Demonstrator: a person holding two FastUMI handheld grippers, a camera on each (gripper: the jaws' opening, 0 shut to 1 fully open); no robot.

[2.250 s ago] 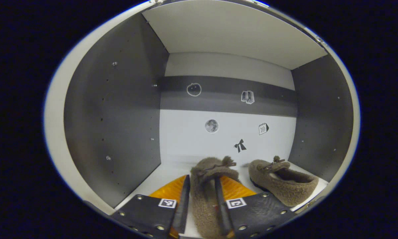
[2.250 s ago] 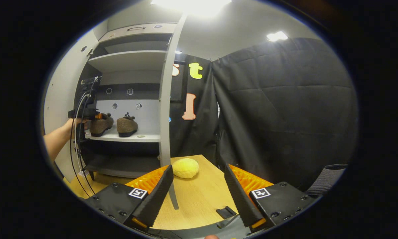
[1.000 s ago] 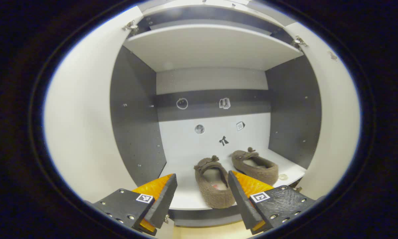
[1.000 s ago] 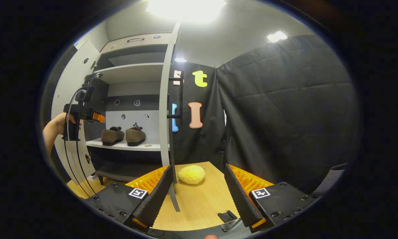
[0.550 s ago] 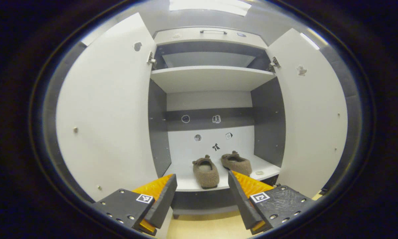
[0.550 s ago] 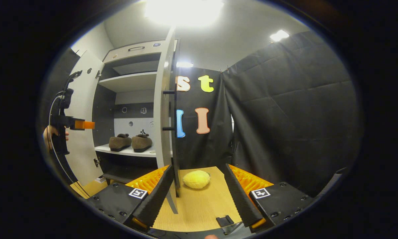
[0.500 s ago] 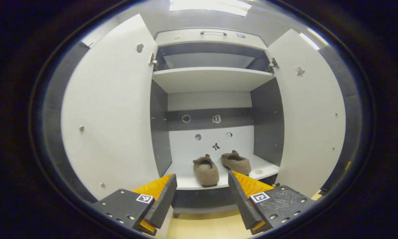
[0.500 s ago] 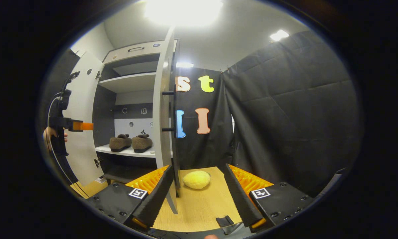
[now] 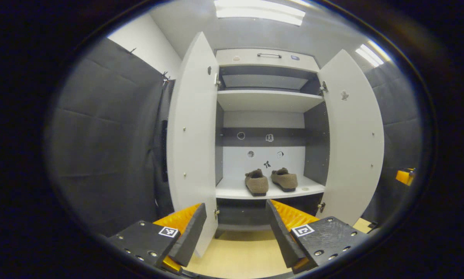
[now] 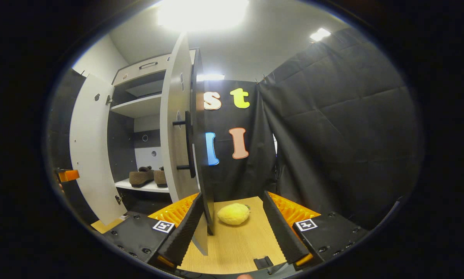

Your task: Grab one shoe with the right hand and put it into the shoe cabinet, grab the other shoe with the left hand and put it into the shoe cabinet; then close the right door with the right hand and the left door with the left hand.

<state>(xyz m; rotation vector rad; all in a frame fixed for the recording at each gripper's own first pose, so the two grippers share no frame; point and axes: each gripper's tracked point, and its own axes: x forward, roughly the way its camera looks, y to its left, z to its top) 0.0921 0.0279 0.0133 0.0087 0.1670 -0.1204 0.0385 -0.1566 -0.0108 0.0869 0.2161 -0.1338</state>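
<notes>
Shoes [image 9: 270,181], 2 of them, sit side by side on the middle shelf [image 9: 236,192] of the cabinet [image 9: 267,58], so what remains, by my judgement, is closing the doors. The left gripper [image 9: 236,228] hangs in front of the cabinet with its fingers spread wide and empty. The right gripper [image 10: 230,228] is also wide open and holds nothing, with the right door [image 10: 174,135] edge-on just ahead of it.

The likely trouble is the right door: its handle [image 10: 187,145] faces away from the gripper, so a push on the thin edge could slip off, or swing the door too hard and make it bounce back open. The left door [image 9: 191,155] stands wide, and closing the 2 doors out of order may make them clash at the middle.

In the right gripper view the right door hides part of 1 shoe. The small object on the shelf beside the shoes is too small to identify, and so is the yellow lump [image 10: 233,214] on the table [image 10: 236,244].
</notes>
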